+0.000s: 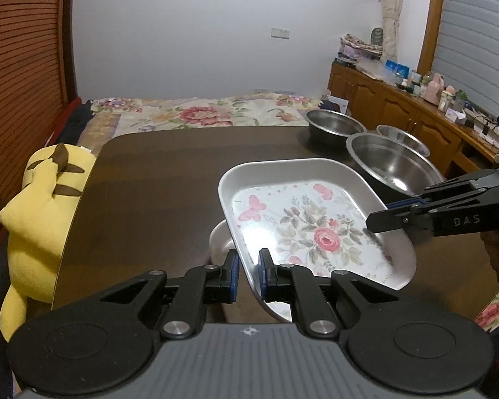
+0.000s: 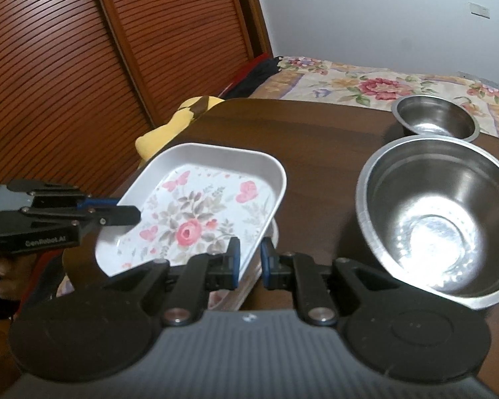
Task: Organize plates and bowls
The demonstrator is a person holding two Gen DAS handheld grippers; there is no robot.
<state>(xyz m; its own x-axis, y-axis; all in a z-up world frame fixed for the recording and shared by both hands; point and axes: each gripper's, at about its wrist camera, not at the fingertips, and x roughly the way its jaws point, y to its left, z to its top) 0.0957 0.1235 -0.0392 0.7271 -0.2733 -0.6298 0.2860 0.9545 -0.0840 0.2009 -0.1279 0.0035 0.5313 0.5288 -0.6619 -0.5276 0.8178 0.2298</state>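
Observation:
A white rectangular floral plate (image 1: 302, 219) is lifted above the dark wooden table (image 1: 156, 179), tilted. My left gripper (image 1: 249, 276) is shut on the plate's near-left rim. My right gripper (image 2: 250, 264) is shut on the opposite rim of the same plate (image 2: 196, 209). Each gripper shows in the other's view: the right (image 1: 387, 214) and the left (image 2: 129, 211). A second white dish (image 1: 221, 241) lies on the table under the plate, mostly hidden. Three steel bowls stand at the right: a large one (image 2: 439, 219), a small one (image 2: 435, 118) and a third (image 1: 402, 138) behind.
A yellow plush toy (image 1: 40, 219) leans at the table's left edge. A bed with a floral cover (image 1: 199, 113) lies beyond the table. A wooden sideboard (image 1: 399, 106) with clutter runs along the right wall. A slatted wooden door (image 2: 83, 66) is on the left.

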